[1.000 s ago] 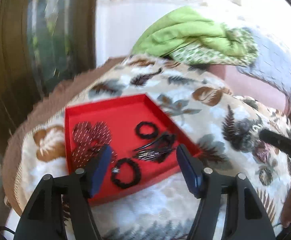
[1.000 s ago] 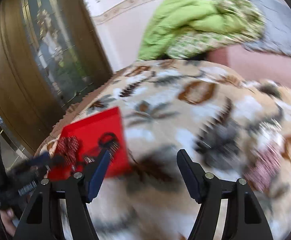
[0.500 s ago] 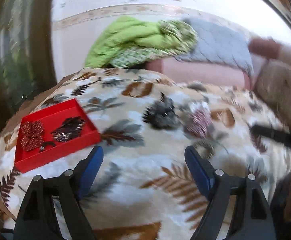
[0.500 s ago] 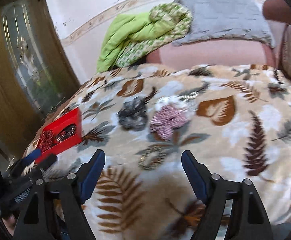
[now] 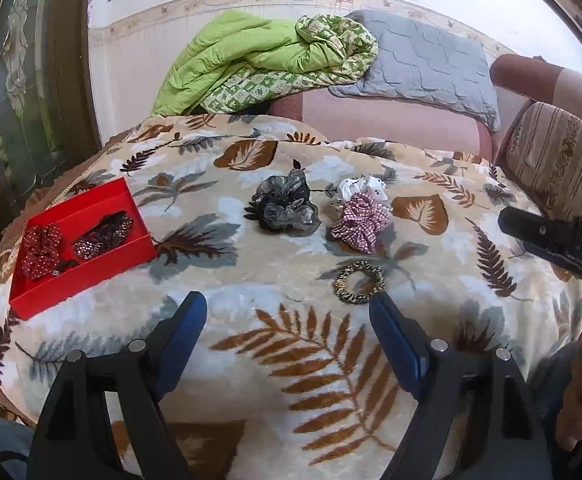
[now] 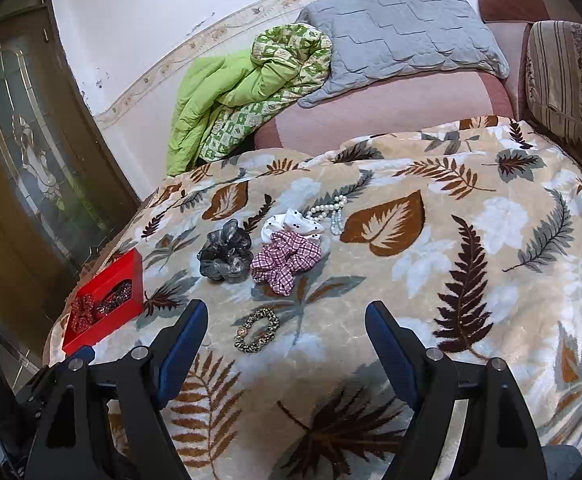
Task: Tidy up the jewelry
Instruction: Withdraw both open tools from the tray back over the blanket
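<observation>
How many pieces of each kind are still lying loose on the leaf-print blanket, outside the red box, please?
Scrunchies: 4 (grey scrunchie, checked scrunchie, white dotted scrunchie, leopard scrunchie)
Pearl strands: 1 (pearl strand)
Total: 5

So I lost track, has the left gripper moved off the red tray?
Yes. The left gripper swung right; the red tray now sits far left of it.

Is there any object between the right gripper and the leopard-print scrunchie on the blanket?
Nothing visible. The leopard-print scrunchie lies alone on the blanket, just ahead of the open, empty right gripper. The other scrunchies sit farther away.
</observation>
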